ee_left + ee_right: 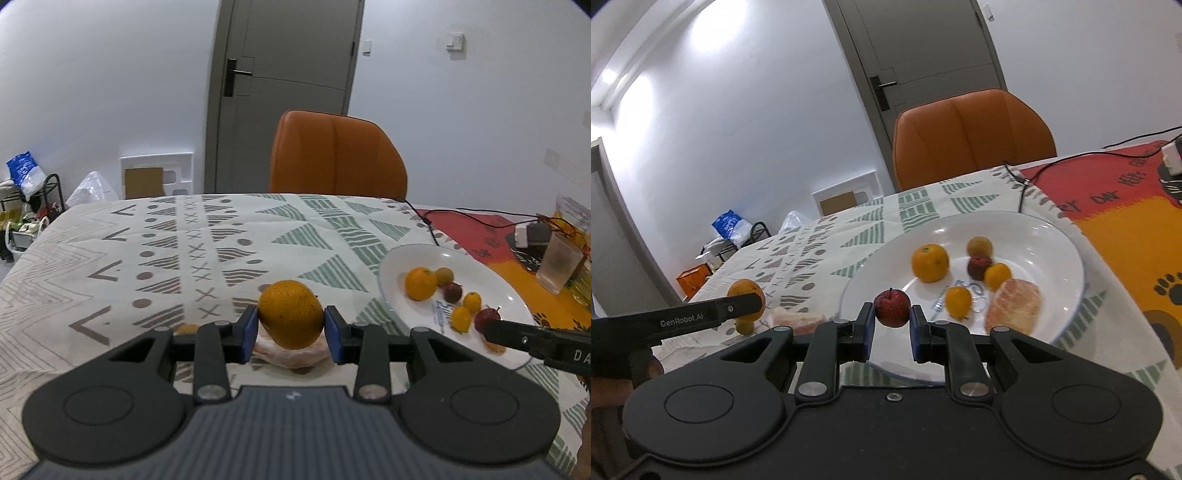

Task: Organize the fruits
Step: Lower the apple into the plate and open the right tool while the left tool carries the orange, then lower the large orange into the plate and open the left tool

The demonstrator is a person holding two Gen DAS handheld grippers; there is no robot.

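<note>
Table (122,236): draped in a patterned cloth, orange chair (336,151) behind it.
Plate (1052,236): white, on the cloth to the right; holds an orange (929,263), a peeled pomelo piece (1015,306), several small yellow and dark red fruits.
Left gripper (291,328): clamped on a large orange (291,319), lifted above the cloth left of the plate.
Pomelo piece on cloth (291,356): directly under the held orange.
Right gripper (892,325): closed on a small red apple (892,307), raised over the plate's near rim.
</note>
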